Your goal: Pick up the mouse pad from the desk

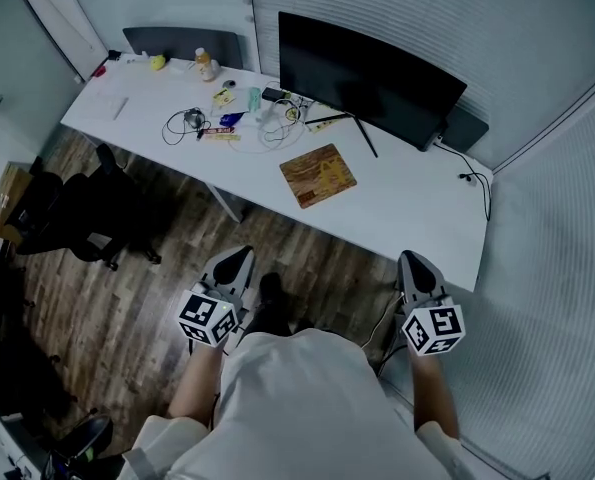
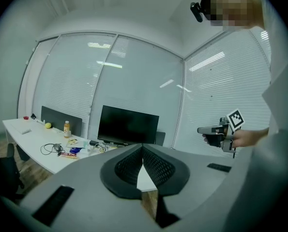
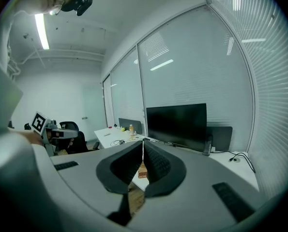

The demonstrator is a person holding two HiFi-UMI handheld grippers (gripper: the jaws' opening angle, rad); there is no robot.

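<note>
The mouse pad (image 1: 318, 175), a brown wood-patterned rectangle, lies on the white desk (image 1: 407, 218) in front of the black monitor (image 1: 367, 78). Both grippers hang over the floor on the near side of the desk, well short of the pad. In the head view my left gripper (image 1: 239, 254) is at the left and my right gripper (image 1: 411, 257) is at the right. The left gripper view shows its jaws (image 2: 143, 146) shut and empty. The right gripper's jaws (image 3: 143, 142) are also shut and empty, with a slice of the mouse pad (image 3: 142, 171) visible below their tips.
Cables, a headset and small items (image 1: 227, 123) clutter the desk's left half, with a bottle (image 1: 205, 64) and a yellow ball (image 1: 157, 62) at the far end. A black office chair (image 1: 87, 213) stands on the wood floor at the left. Blinded glass walls enclose the corner.
</note>
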